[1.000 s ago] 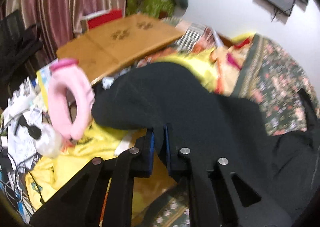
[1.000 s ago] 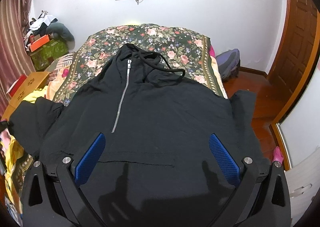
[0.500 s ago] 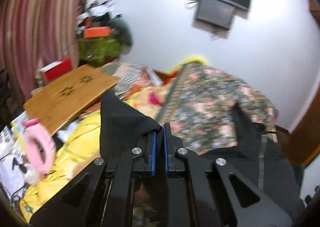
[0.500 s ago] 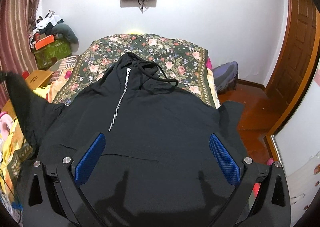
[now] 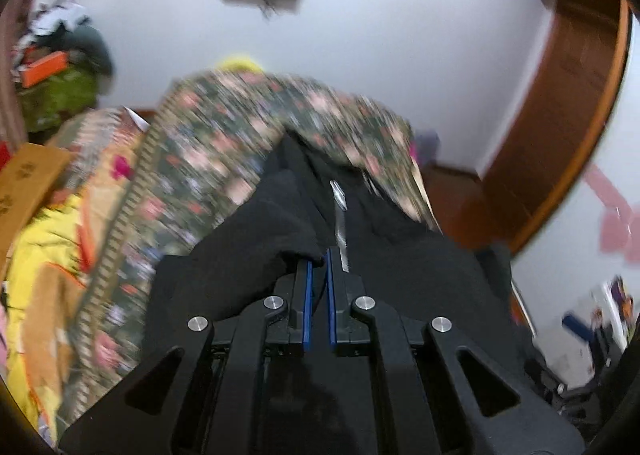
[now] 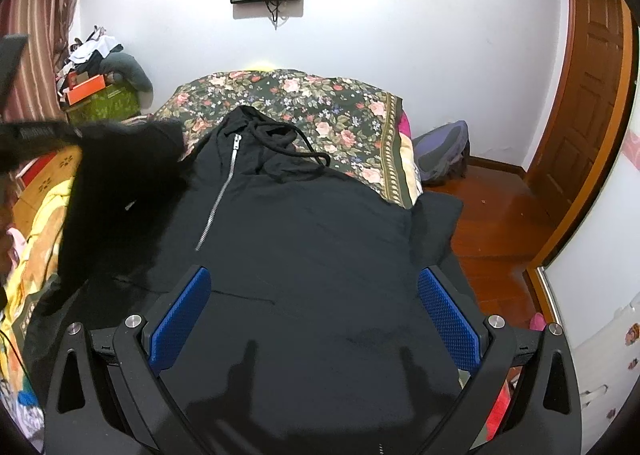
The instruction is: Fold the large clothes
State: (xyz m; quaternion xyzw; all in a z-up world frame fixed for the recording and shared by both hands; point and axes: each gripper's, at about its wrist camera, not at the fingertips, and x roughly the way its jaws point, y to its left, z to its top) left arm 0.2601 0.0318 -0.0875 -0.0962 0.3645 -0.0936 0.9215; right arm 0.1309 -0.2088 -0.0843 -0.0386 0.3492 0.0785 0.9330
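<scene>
A black zip hoodie [image 6: 312,239] lies face up on a floral bedspread [image 6: 320,111], hood and drawstrings toward the far wall. My left gripper [image 5: 317,267] is shut on the hoodie's left sleeve [image 5: 260,239] and holds it lifted over the hoodie's body, near the zipper [image 5: 340,223]. In the right wrist view the lifted sleeve [image 6: 120,183] hangs at the left from the left gripper [image 6: 36,135]. My right gripper [image 6: 312,311] is open and empty above the hoodie's lower front. The hoodie's right sleeve [image 6: 436,219] droops off the bed's right edge.
A yellow blanket [image 5: 36,255] and a wooden folding board [image 5: 28,183] lie left of the bed. Boxes and clothes [image 6: 100,87] pile in the far left corner. A wooden door [image 6: 592,103] and wood floor [image 6: 488,207] are at the right. A bag [image 6: 440,151] sits beside the bed.
My left gripper has carried the sleeve up from the bed's left side and rightward over the hoodie's body. The right gripper stayed open and shifted only slightly.
</scene>
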